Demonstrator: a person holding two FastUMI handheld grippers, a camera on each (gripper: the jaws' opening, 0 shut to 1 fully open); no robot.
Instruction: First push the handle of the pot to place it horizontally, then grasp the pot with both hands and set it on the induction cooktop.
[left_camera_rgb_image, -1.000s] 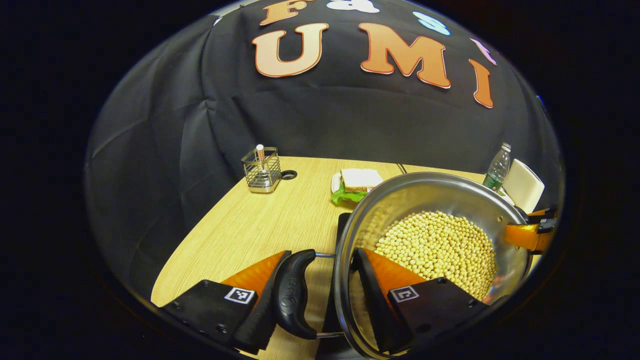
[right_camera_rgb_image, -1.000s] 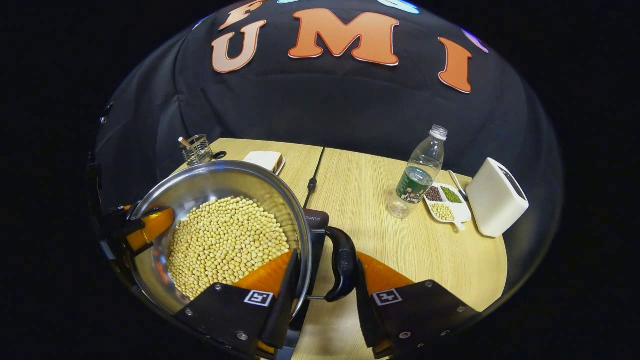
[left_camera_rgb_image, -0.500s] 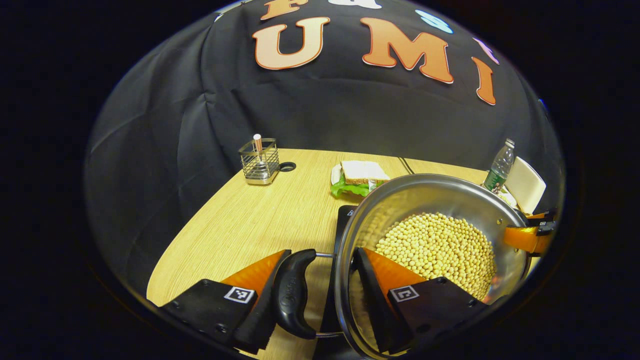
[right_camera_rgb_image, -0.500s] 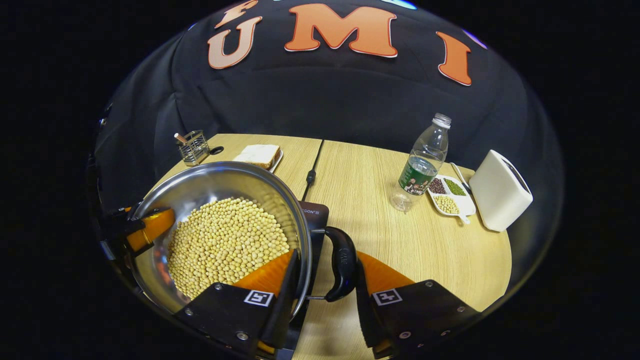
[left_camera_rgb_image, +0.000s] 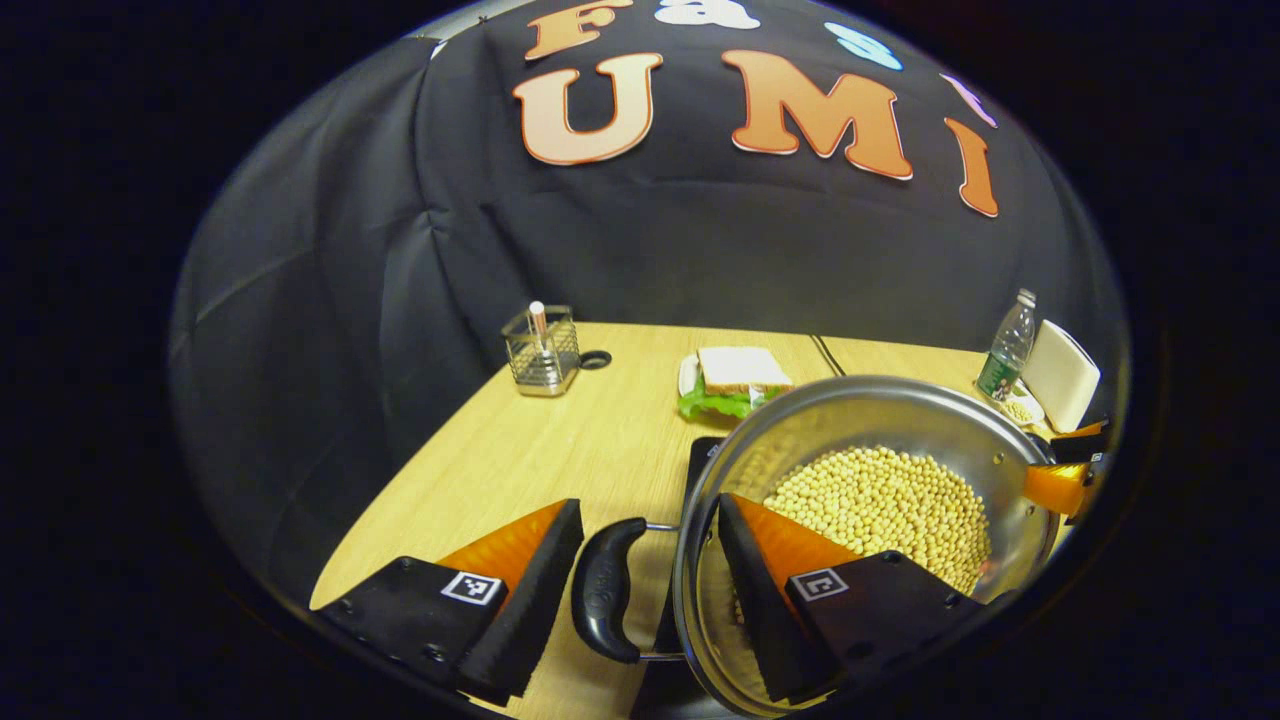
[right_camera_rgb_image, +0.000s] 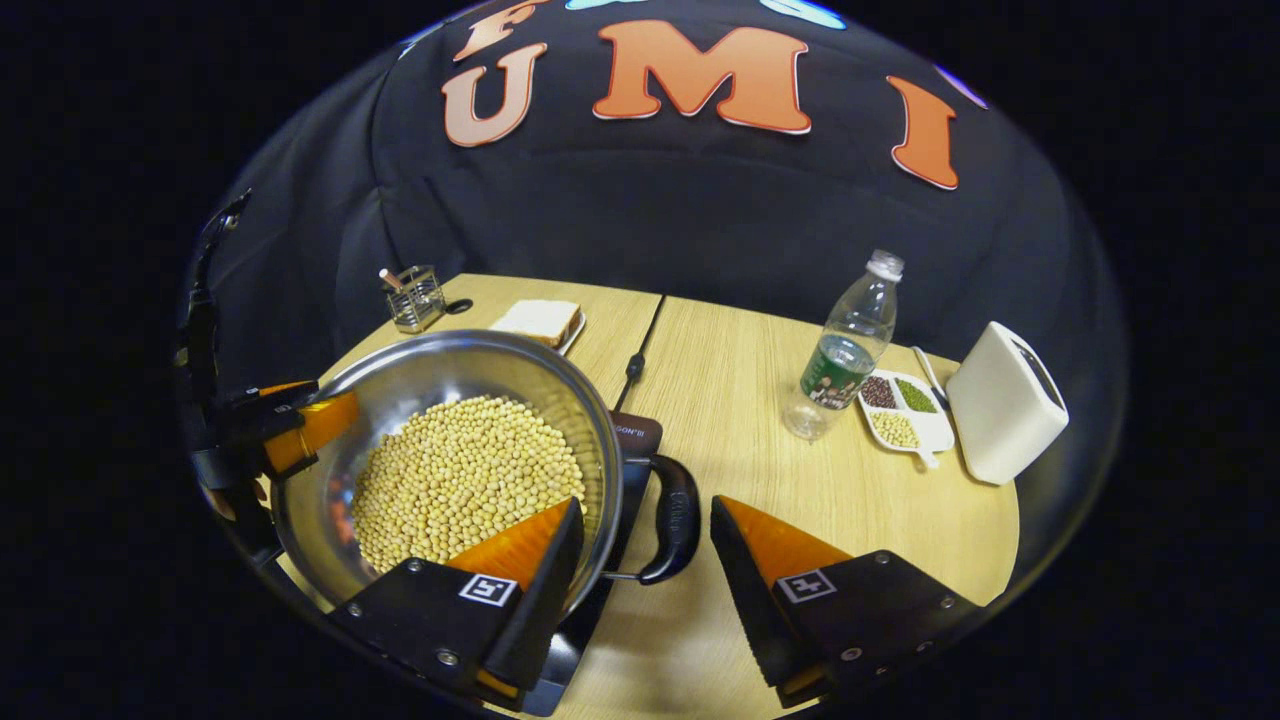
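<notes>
In the left gripper view, the left gripper (left_camera_rgb_image: 650, 580) stood with its fingers apart, straddling the pot's near side handle (left_camera_rgb_image: 603, 590) and rim: one finger lay outside the handle with a gap between, the other reached inside the pot (left_camera_rgb_image: 860, 440) above the soybeans (left_camera_rgb_image: 880, 500). The pot sat on the dark induction cooktop (left_camera_rgb_image: 700, 455), which lay on the wooden table (left_camera_rgb_image: 560, 460). At the far rim the other gripper's tip showed beside the opposite handle.

In the right gripper view, the right gripper (right_camera_rgb_image: 645, 545) was likewise spread, with the second handle (right_camera_rgb_image: 678, 520) lying loose between its fingers and touching neither (a clear gap showed on the outer side). The pot rested on the cooktop, whose corner peeked out beneath the rim.

Judging by the steel walls and the deep load of beans, the pot would probably be heavy and stiff, its polished rim slippery. The two side handles looked the surest places to take hold, one per gripper, kept level so the beans would not shift or spill.
</notes>
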